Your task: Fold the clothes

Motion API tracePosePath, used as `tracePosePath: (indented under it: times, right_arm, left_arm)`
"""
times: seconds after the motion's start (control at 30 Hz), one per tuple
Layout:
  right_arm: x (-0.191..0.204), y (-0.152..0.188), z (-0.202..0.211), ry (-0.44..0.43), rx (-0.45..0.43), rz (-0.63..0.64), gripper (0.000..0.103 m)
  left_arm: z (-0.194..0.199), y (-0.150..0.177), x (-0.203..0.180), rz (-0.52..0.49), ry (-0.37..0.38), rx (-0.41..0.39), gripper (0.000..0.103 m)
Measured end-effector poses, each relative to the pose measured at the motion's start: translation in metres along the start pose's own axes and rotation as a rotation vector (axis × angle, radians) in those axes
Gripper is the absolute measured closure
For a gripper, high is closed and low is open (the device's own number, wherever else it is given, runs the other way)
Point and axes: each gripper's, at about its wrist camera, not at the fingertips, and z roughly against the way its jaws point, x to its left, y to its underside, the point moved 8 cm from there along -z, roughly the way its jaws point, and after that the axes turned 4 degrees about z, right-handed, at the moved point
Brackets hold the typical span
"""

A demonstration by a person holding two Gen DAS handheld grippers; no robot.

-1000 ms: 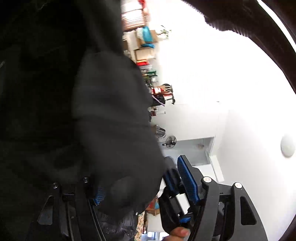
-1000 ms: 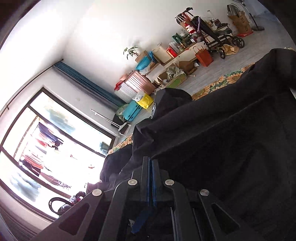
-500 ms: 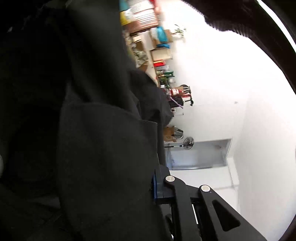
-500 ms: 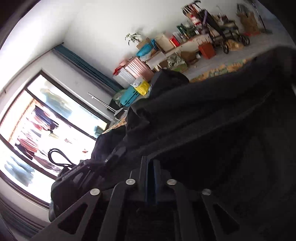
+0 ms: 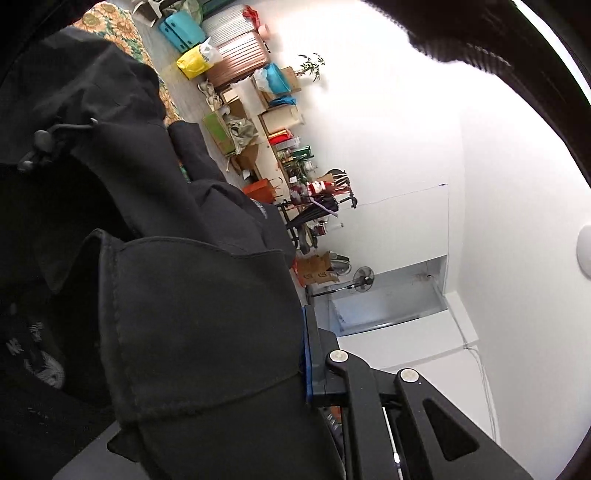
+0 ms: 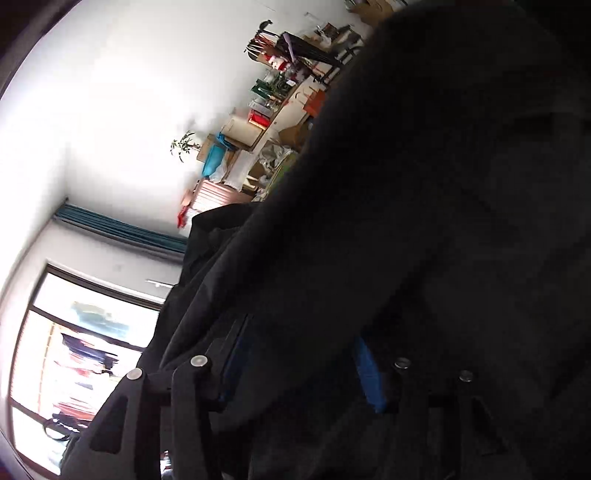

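Observation:
A black hooded jacket [image 5: 184, 314] fills the left of the left wrist view, a drawcord toggle [image 5: 44, 140] hanging near its top. My left gripper [image 5: 301, 332] is shut on a hemmed fold of it. Only the right finger's blue pad [image 5: 307, 354] shows, because cloth covers the other finger. In the right wrist view the same jacket [image 6: 443, 184] hangs close over the lens. My right gripper [image 6: 303, 343] is open, its blue pads [image 6: 369, 376] wide apart, with dark fabric draped across the gap.
A floral mat [image 5: 107, 22] covers the floor under the jacket. Suitcases [image 5: 240, 55], a yellow bag [image 5: 194, 61], boxes and a stroller [image 5: 314, 210] line the far white wall beside a standing fan [image 5: 364, 278]. A big window [image 6: 81, 350] with a teal curtain [image 6: 122, 230] lies left.
My left gripper went from wide open to shut on the jacket. My right gripper, shut before, has opened, and the jacket has swung close over its camera.

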Motion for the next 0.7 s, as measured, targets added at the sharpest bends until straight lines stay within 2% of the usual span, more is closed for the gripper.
tracePosePath:
  times: [0.03,0.07,0.1,0.17,0.3,0.37,0.4,0.47,0.57,0.6,0.63,0.7]
  right_arm:
    - [0.000,-0.003,0.000,0.001,-0.021,-0.011,0.072]
    - [-0.002,-0.006,0.003,0.005,-0.041,-0.024,0.080]
    - [-0.003,-0.007,0.006,0.008,-0.054,-0.033,0.092]
    - [0.004,-0.006,0.023,0.022,-0.103,0.016,0.094]
    - [0.051,-0.001,0.088,0.090,-0.260,0.263,0.095]
    - [0.081,0.006,0.126,0.096,-0.321,0.371,0.095]
    - [0.091,0.013,0.139,0.090,-0.321,0.415,0.095]
    - [0.102,0.036,0.149,0.111,-0.253,0.522,0.095]
    - [0.074,0.082,0.127,0.190,-0.061,0.598,0.082]
    - [0.052,0.092,0.121,0.201,0.002,0.573,0.069]
    - [0.027,0.095,0.119,0.213,0.043,0.519,0.065]
    - [-0.026,0.083,0.126,0.236,0.057,0.360,0.063]
  left_arm:
    - [0.002,-0.002,0.001,-0.002,-0.004,0.001,0.095]
    - [0.005,-0.002,0.002,-0.009,-0.012,0.000,0.095]
    - [0.006,0.003,0.003,-0.022,-0.016,0.001,0.095]
    - [0.005,0.017,0.007,-0.050,-0.021,0.001,0.095]
    - [0.018,0.018,-0.003,-0.105,-0.004,0.048,0.095]
    - [0.030,0.016,-0.004,-0.162,-0.039,0.093,0.095]
    - [0.036,0.015,-0.004,-0.193,-0.059,0.117,0.095]
    - [0.062,0.023,0.009,-0.260,-0.143,0.185,0.095]
    - [0.072,0.038,0.044,-0.289,-0.247,0.296,0.095]
    - [0.070,0.039,0.048,-0.297,-0.267,0.302,0.095]
    - [0.067,0.039,0.050,-0.305,-0.283,0.298,0.095]
    - [0.062,0.039,0.055,-0.322,-0.314,0.291,0.095]
